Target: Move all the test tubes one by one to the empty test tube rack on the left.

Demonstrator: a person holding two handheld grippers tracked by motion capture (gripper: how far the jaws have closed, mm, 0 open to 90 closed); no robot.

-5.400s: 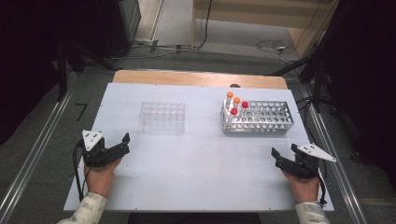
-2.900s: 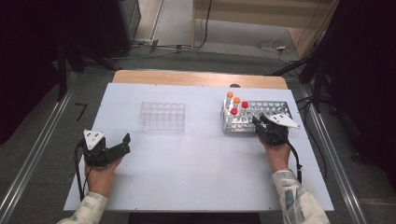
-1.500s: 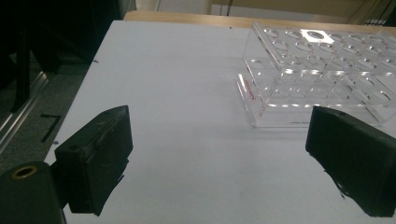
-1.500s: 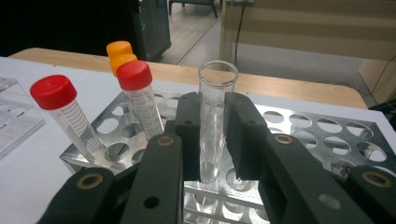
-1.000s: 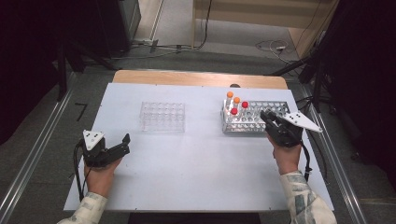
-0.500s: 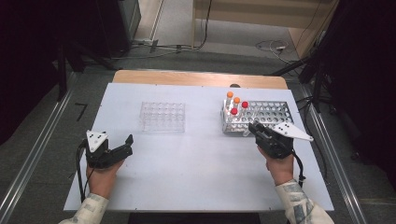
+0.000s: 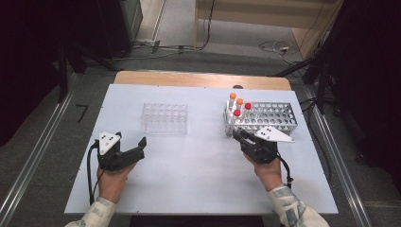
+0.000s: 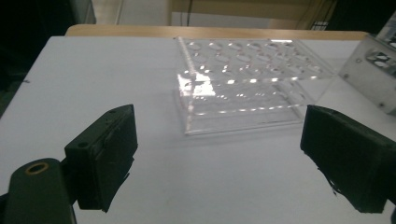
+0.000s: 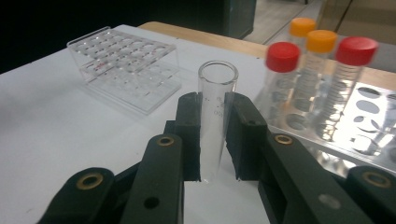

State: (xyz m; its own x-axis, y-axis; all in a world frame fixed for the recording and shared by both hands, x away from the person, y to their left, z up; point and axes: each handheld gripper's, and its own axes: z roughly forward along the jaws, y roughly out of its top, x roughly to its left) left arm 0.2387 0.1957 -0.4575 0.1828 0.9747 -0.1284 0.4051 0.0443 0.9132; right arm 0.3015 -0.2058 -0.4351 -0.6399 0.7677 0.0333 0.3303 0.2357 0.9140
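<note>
Right gripper view: right claw (image 9: 212, 135) clamps an open glass tube (image 9: 215, 116); capped tubes (image 9: 322, 70) crowd just beside, left claw (image 8: 224, 168) wide.

A white table (image 7: 198, 189) stands on a grey floor (image 7: 38, 137), with a wooden board (image 7: 198, 78) showing at its far edge. Metal rails (image 7: 28, 161) run along the floor at both sides, and cables (image 7: 274, 46) lie on the paler floor beyond. Dark furniture (image 7: 71, 23) flanks the room.
</note>
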